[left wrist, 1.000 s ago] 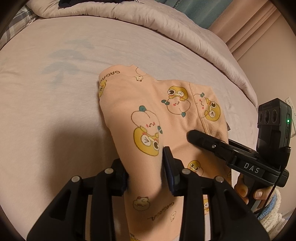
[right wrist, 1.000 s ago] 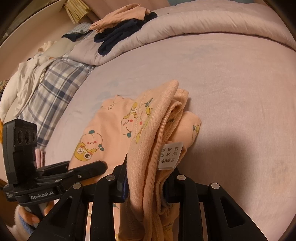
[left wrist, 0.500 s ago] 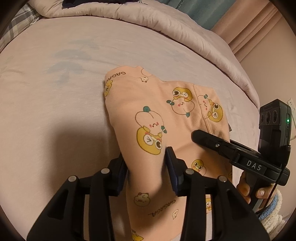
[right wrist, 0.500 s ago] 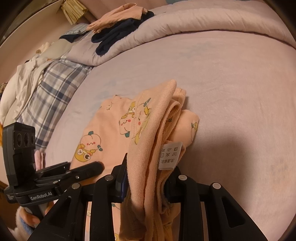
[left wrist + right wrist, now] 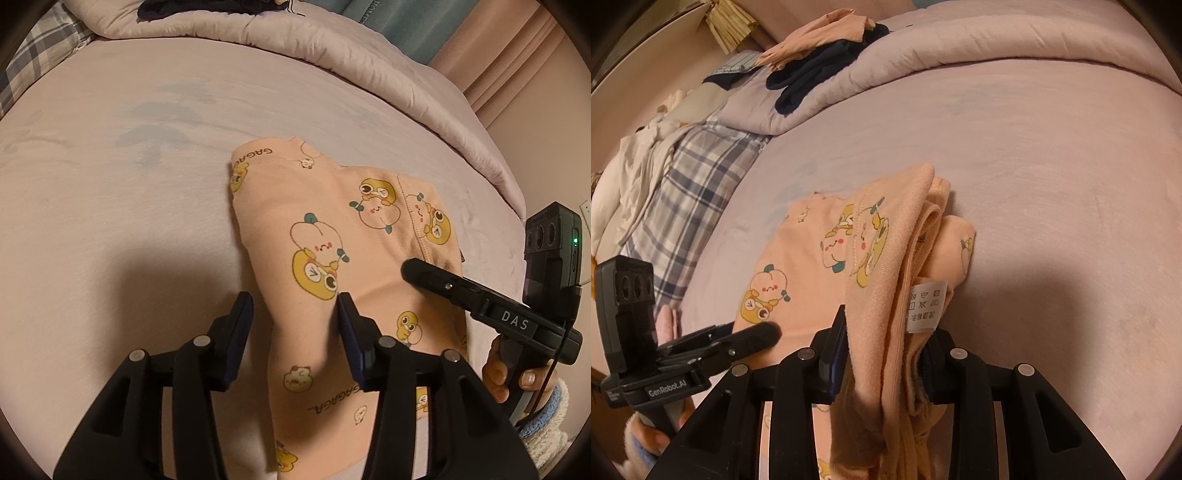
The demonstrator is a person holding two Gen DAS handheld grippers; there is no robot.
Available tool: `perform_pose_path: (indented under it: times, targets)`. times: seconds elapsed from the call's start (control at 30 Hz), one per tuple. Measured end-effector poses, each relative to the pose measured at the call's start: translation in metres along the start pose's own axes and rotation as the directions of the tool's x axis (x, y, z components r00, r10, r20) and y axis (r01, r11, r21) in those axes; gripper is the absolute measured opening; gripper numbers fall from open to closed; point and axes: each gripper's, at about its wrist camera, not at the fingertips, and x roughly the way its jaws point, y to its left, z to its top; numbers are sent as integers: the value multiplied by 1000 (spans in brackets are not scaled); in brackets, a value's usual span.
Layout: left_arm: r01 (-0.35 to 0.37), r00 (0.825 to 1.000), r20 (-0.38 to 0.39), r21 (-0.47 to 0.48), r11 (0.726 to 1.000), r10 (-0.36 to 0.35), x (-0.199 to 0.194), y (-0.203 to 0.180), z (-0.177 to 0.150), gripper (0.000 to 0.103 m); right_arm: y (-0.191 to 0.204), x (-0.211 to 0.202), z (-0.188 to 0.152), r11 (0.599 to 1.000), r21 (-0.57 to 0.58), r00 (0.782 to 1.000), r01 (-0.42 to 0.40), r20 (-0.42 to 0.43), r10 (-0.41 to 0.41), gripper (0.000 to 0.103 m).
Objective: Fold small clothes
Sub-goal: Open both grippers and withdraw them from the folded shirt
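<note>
A small peach garment (image 5: 325, 229) printed with cartoon animals lies folded on the pale pink bed sheet (image 5: 110, 192). My left gripper (image 5: 293, 314) is open, and a fold of the cloth sits loose between its jaws. My right gripper (image 5: 882, 339) holds the thick waistband edge (image 5: 886, 266) of the garment between its jaws, with a white care label (image 5: 925, 306) hanging beside it. The right gripper shows in the left wrist view (image 5: 461, 291) over the garment's right side. The left gripper shows at lower left of the right wrist view (image 5: 738, 341).
A rolled pink duvet (image 5: 960, 40) runs along the far side of the bed, with dark and peach clothes (image 5: 820, 59) piled on it. A plaid cloth (image 5: 683, 184) and white laundry (image 5: 628, 177) lie at the left. Curtains (image 5: 498, 48) hang at the back right.
My left gripper's jaws have spread apart and let go of the fold they pinched. Both views have drawn back slightly. My right gripper still holds the waistband.
</note>
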Motion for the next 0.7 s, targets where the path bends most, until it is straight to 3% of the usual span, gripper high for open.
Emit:
perform_pose_path:
  times: [0.1,0.23,0.5,0.7]
  targets:
    - [-26,1000,4,-2,1000,26,-1,1,-2,55,-2,-2,-2,1000,4,1000,12,1,-12,34]
    - [-47,999,-4,-14,999,47,0,3,-8,60,-9,-4,-4,999,21,999,39,-11,-39,46]
    - [-117,992,57,12,993,116,-37,-13,-22,58,2,-33,-14,995,-10,995,101,22,-101,47]
    - [-145,984,106,42,988,140,-65,-33,-37,70,13,-62,-30,991,-62,992,115,49,-112,51]
